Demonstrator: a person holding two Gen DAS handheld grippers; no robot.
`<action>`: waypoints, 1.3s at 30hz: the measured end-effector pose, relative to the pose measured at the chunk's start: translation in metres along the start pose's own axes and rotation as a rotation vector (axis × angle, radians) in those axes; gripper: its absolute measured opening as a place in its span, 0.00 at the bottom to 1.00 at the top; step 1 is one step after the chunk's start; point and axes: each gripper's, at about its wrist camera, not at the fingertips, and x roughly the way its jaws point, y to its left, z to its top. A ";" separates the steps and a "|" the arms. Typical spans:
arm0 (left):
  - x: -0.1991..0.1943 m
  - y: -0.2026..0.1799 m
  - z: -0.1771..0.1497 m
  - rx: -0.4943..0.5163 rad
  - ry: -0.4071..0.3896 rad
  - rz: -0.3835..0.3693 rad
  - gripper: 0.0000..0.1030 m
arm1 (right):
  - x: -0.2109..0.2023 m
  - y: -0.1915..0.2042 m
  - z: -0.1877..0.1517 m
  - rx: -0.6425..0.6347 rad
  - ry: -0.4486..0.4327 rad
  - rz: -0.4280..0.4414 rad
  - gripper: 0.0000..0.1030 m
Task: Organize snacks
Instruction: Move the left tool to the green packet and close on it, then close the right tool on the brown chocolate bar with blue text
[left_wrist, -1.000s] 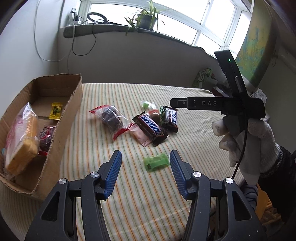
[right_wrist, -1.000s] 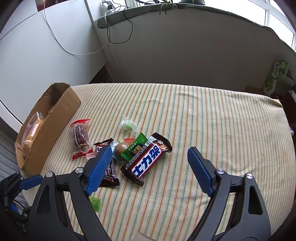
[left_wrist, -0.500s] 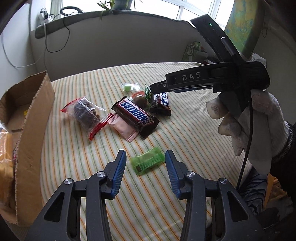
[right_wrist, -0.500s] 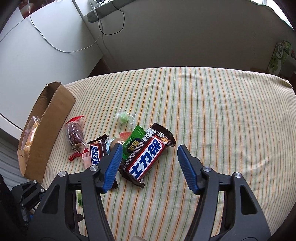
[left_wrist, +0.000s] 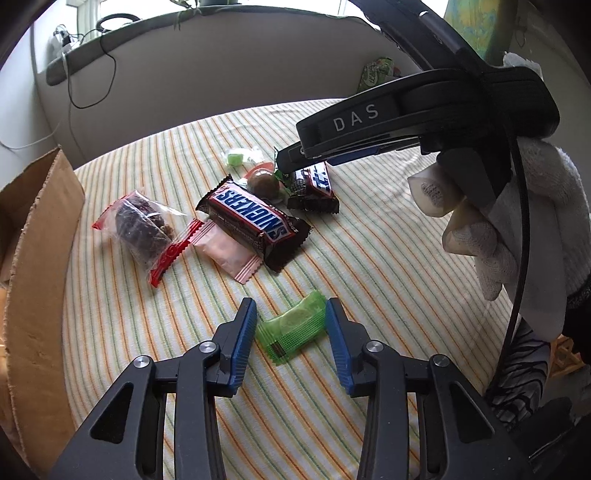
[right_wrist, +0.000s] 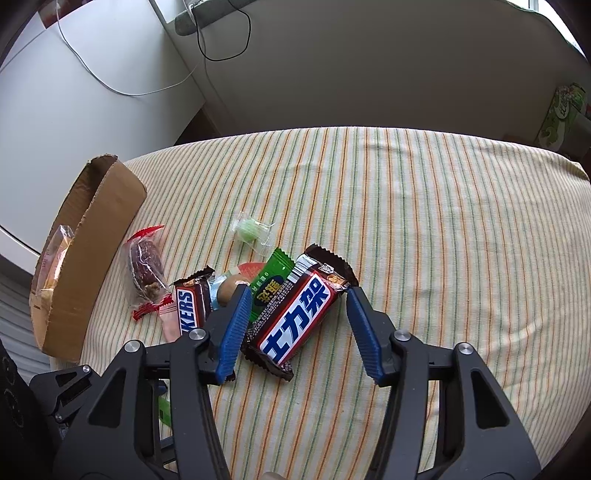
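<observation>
- Straddling the green candy (left_wrist: 293, 331), the left tool (left_wrist: 290, 334) is parted just wider than the wrapper, and its pads are not yet touching it, as far as I can tell.
- That candy lies alone on the striped tabletop (left_wrist: 369, 258); it looks light and crinkly, so I judge a gentle pinch across its short middle best.
- The right tool (right_wrist: 295, 325) gapes wide around the Chinese-label Snickers bar (right_wrist: 299, 317), holding nothing; the bar looks firm but its wrapper glossy and slippery.
- A green packet (right_wrist: 271, 286) and a brown ball candy (right_wrist: 227, 290) crowd its left pad and may get caught.
- The cardboard box (left_wrist: 33, 295) sits well to the left, past the big Snickers bar (left_wrist: 253, 221), a pink packet (left_wrist: 225, 251) and a red-edged cake bag (left_wrist: 142, 230).
</observation>
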 end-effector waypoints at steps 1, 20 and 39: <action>0.000 -0.002 -0.001 0.008 0.002 -0.001 0.34 | 0.001 0.000 0.000 -0.001 0.003 -0.003 0.52; -0.005 -0.045 -0.012 0.160 0.028 0.031 0.33 | 0.001 0.003 -0.004 -0.031 0.023 -0.022 0.49; -0.019 -0.052 -0.016 0.006 -0.047 0.015 0.19 | -0.011 -0.003 -0.024 -0.068 0.014 -0.022 0.31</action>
